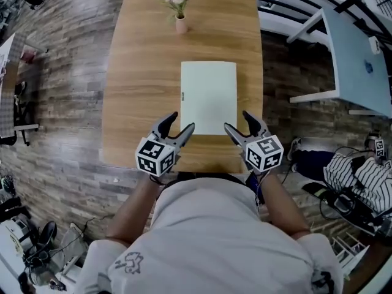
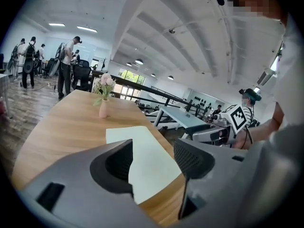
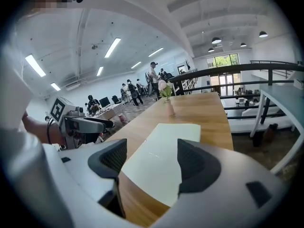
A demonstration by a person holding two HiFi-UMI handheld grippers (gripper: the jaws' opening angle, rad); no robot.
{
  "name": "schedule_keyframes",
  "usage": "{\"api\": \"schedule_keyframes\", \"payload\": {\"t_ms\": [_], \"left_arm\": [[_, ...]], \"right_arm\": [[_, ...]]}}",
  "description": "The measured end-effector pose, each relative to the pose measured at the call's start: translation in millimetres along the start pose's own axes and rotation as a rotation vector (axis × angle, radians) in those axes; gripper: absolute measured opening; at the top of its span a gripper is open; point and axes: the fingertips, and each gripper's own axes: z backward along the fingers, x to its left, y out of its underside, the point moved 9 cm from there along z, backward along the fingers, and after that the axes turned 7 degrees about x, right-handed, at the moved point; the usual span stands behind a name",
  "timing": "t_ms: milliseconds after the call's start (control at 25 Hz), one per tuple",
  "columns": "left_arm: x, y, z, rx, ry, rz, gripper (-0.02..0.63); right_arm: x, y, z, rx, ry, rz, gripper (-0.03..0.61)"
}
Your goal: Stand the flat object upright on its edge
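Count on the wooden table (image 1: 135,103): 1 pale green board (image 1: 208,97), 1 small pink vase (image 1: 180,24) holding flowers. I see 2 grippers, 1 in each hand.

The board lies flat at the table's middle, long side running away from me, its near edge close to the table's near edge. The vase stands upright beyond the far edge of the board, well apart from it.

The left gripper (image 1: 182,121) is at the board's near left corner, with its jaws spread and nothing between the pads. In the left gripper view the board shows through the gap, lower down and ahead.

The right gripper (image 1: 236,120) is at the near right corner, also spread and empty, and its own view shows the board through the gap too.

Neither gripper's pads press on the board. 1 white table (image 1: 355,54) stands off to the right.
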Motion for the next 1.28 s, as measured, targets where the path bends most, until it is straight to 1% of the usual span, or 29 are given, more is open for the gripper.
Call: {"api": "schedule_keyframes", "payload": {"t_ms": [120,200,360,560,720,800,1000,1160,1280], "left_arm": [[12,6,-15,0.038,0.001,0.063,0.259],[19,10,-23,0.062,-0.001,0.105,0.259],[34,19,-42,0.105,-0.029,0.122,0.259],[54,29,-73,0.159,-0.052,0.141,0.265],[75,40,-90,0.207,-0.066,0.185,0.272],[87,45,-97,0.218,-0.071,0.213,0.273],[106,54,-109,0.252,-0.082,0.252,0.281],[112,63,-125,0.296,-0.064,0.313,0.282],[116,71,-131,0.333,-0.076,0.341,0.285]], "right_arm": [[-13,4,-14,0.055,0.002,-0.025,0.342],[-21,6,-22,0.071,-0.001,-0.046,0.341],[-39,18,-43,0.138,-0.021,-0.086,0.347],[-65,32,-71,0.215,-0.015,-0.11,0.348],[-81,40,-93,0.246,-0.023,-0.166,0.354],[-88,42,-104,0.262,-0.026,-0.198,0.354],[-104,49,-122,0.295,-0.021,-0.262,0.36],[-116,57,-132,0.315,-0.048,-0.339,0.361],[-120,61,-137,0.325,-0.078,-0.369,0.36]]}}
